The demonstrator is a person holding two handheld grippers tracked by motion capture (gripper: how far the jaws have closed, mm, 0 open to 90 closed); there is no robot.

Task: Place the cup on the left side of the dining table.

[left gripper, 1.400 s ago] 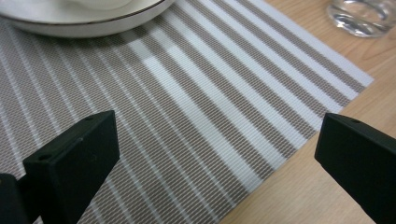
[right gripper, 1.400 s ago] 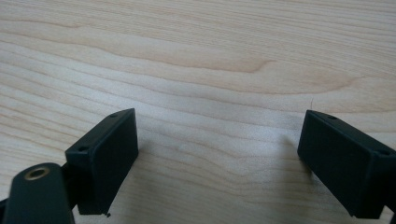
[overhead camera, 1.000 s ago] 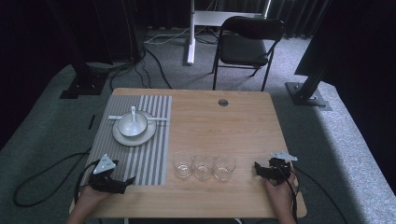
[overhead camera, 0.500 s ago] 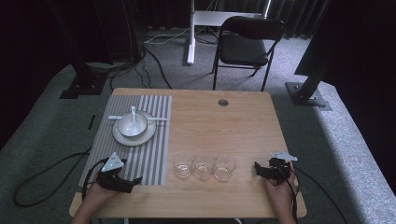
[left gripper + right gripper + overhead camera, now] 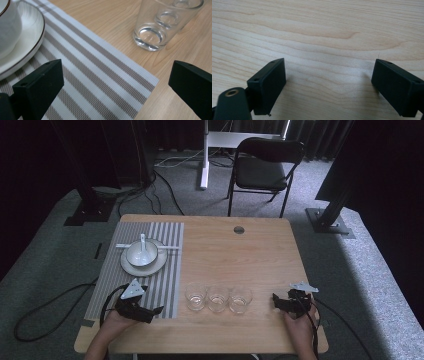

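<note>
Pale wood grain runs the length of the counter as I watch from the high view: a person's hands come in from the near edge, each holding a claw. The left claw sits over the near end of a grey-and-white striped placemat, jaws spread wide and holding nothing, pointing toward the row of glasses. In the left gripper view its two black jaws stand far apart over the placemat's corner, with the nearest clear glass tumbler ahead on bare wood and the rim of a white saucer at the left. On the placemat's far half I see that saucer carrying a white cup, with a white spoon standing in it. Three empty glass tumblers stand in a line near the counter's front edge, just beside one another, between the two claws. The right claw rests low at the counter's near right corner, well apart from the glasses, its jaws also wide and empty; the right gripper view shows them spread over plain wood. A round cable hole marks the counter's far side. Beyond it a black folding chair stands on grey carpet.
</note>
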